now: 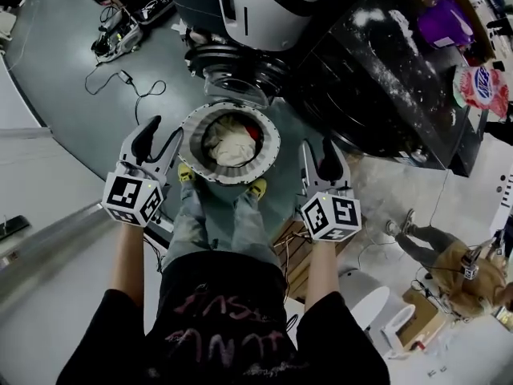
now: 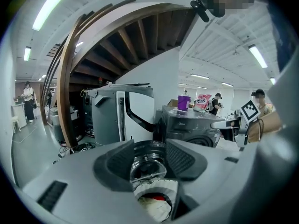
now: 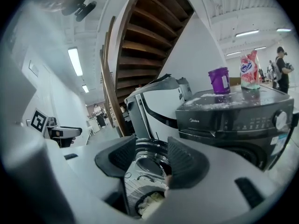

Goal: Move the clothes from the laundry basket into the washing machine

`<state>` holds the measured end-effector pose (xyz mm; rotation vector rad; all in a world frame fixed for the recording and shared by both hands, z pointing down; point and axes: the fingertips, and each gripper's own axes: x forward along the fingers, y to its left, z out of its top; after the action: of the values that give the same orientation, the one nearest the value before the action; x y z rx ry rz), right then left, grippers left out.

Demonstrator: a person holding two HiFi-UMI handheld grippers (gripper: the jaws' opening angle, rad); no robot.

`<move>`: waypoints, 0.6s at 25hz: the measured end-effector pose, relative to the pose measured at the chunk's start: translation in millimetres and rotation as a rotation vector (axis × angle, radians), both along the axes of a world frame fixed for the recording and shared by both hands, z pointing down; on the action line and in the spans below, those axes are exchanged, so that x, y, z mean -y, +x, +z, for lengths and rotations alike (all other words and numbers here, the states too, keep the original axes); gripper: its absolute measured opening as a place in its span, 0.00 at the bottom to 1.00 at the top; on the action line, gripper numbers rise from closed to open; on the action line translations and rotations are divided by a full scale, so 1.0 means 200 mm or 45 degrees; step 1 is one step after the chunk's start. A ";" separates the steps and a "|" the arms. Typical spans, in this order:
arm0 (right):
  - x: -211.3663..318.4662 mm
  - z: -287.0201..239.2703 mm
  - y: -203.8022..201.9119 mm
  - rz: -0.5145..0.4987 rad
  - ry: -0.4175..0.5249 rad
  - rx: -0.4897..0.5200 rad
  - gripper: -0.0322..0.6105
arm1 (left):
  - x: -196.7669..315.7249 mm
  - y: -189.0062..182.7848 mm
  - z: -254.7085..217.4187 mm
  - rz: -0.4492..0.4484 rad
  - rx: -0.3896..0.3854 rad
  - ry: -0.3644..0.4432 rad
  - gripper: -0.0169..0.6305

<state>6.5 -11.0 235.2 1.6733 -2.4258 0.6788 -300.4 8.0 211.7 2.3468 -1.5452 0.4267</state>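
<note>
A round laundry basket with a pale ribbed rim stands on the floor at the person's feet. Cream and red clothes lie in it. Just beyond it the washing machine's round glass door hangs open in front of the black machine. My left gripper hovers open at the basket's left rim and my right gripper hovers open at its right, both empty. Both gripper views look between the open jaws at the door, with the basket and clothes below.
A large white-and-grey machine stands behind the door. A purple tub and a detergent bag sit on the black washer. Cables trail on the floor at left. A crouching person, a white bin and a wooden crate are at right.
</note>
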 end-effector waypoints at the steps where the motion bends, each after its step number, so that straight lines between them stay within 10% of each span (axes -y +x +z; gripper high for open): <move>1: 0.01 0.04 -0.01 0.008 -0.008 -0.004 0.39 | 0.02 -0.01 0.04 0.011 -0.006 -0.009 0.36; 15: 0.02 0.52 -0.24 0.065 -0.205 -0.027 0.39 | 0.14 -0.10 0.55 0.157 -0.026 -0.210 0.36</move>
<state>-40.8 -15.4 340.0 1.6750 -2.2543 0.8349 -320.6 -19.9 322.5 2.3178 -1.3076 0.5355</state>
